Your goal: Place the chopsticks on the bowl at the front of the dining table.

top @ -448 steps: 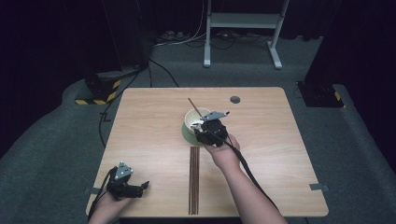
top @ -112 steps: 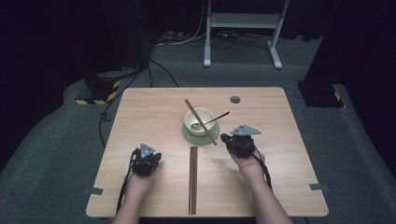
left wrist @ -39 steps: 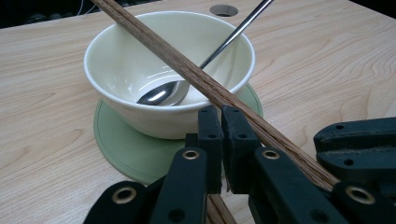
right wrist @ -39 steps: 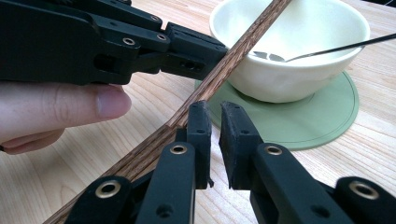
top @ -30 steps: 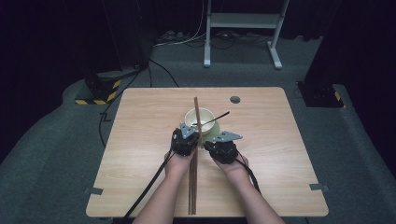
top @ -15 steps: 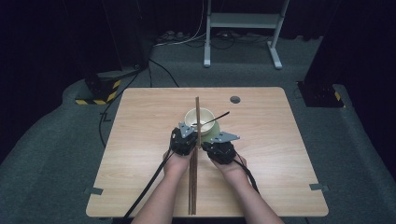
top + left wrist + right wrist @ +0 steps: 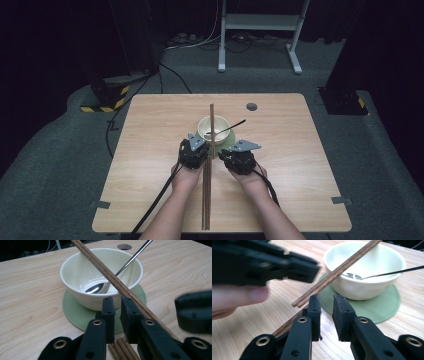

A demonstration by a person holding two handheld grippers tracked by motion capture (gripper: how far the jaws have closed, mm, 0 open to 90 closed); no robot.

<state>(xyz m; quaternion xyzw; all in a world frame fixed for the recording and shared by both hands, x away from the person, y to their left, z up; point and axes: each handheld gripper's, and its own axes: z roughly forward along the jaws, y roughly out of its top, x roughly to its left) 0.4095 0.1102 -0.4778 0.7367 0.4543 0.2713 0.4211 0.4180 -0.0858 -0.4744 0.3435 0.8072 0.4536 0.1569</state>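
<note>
From the high view, a wooden counter [image 7: 150, 165] carries a cream bowl [image 7: 213, 129] on a green mat [image 7: 228, 143], near the middle. A spoon [image 7: 231, 127] lies in the bowl with its handle pointing out to the right past the rim. A pair of chopsticks [image 7: 211, 125] lies across the bowl's rim, running away from the person; more sticks [image 7: 206, 200] lie flat on the counter between the forearms. The left gripper [image 7: 194, 151] and right gripper [image 7: 238, 157] sit close on either side of the sticks, just before the bowl. A round hole [image 7: 251, 106] is in the counter beyond the bowl.

In the left gripper view, the left gripper [image 7: 117, 315] has its jaws nearly together with a thin gap and nothing between them. The chopsticks [image 7: 105, 275] slant over the bowl [image 7: 82, 272] and pass beside the right-hand jaw; whether they touch it I cannot tell. The spoon [image 7: 100, 288] rests inside the bowl. The sticks [image 7: 122, 350] lie below the jaws.

In the right gripper view, the right gripper [image 7: 327, 312] stands slightly open, empty. The chopsticks [image 7: 337, 271] rest on the bowl [image 7: 364, 270], their near end raised off the counter. The left gripper [image 7: 264, 265] is blurred at upper left, with a finger [image 7: 239, 296] beneath.
</note>
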